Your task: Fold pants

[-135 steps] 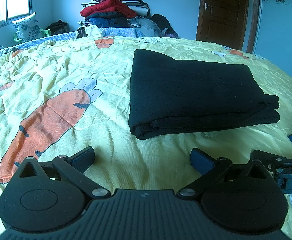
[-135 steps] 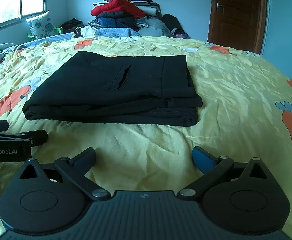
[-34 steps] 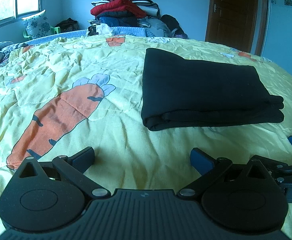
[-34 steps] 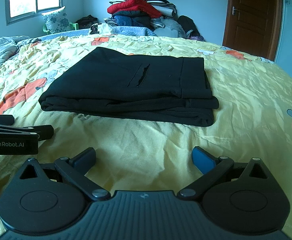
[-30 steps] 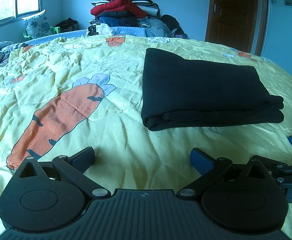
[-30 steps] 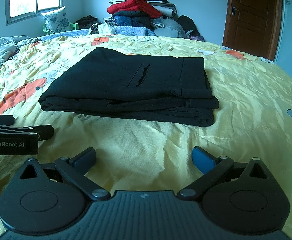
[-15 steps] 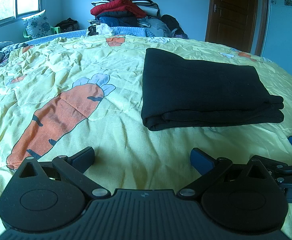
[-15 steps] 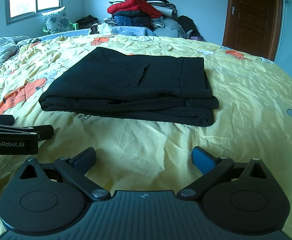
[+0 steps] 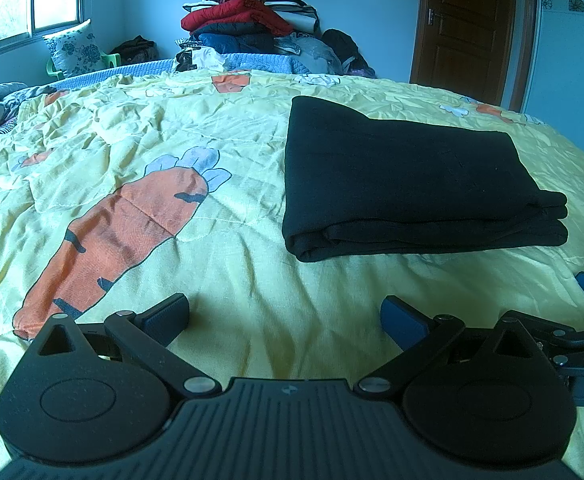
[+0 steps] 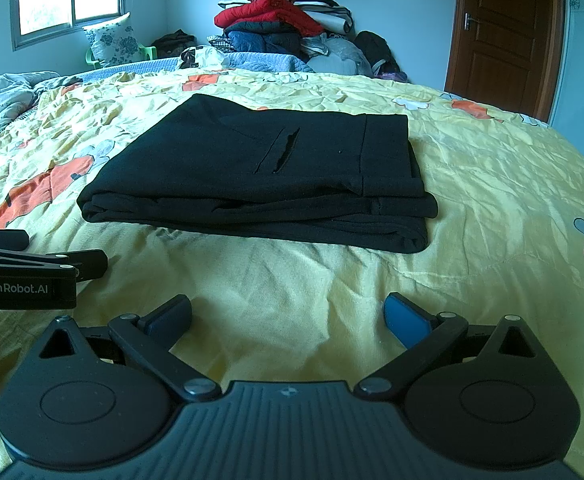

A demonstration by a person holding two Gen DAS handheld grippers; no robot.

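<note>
Black pants (image 10: 260, 176) lie folded flat on the bed (image 9: 252, 280), ahead of both tongs, long axis crosswise; right tongs (image 10: 288, 316) face them squarely, left tongs (image 9: 284, 312) sit off their left end, both wide open, empty.

My left gripper (image 9: 286, 316) sits low and level, its two fingers spread wide with nothing between them, blue pads (image 9: 402, 318) facing inward. My right gripper (image 10: 288, 318) matches it: low, level, fingers (image 10: 406, 322) wide apart and holding nothing. The two sit side by side, near each other. In the right wrist view I see the left gripper at the left edge, and in the left wrist view the right gripper at the right edge.
</note>
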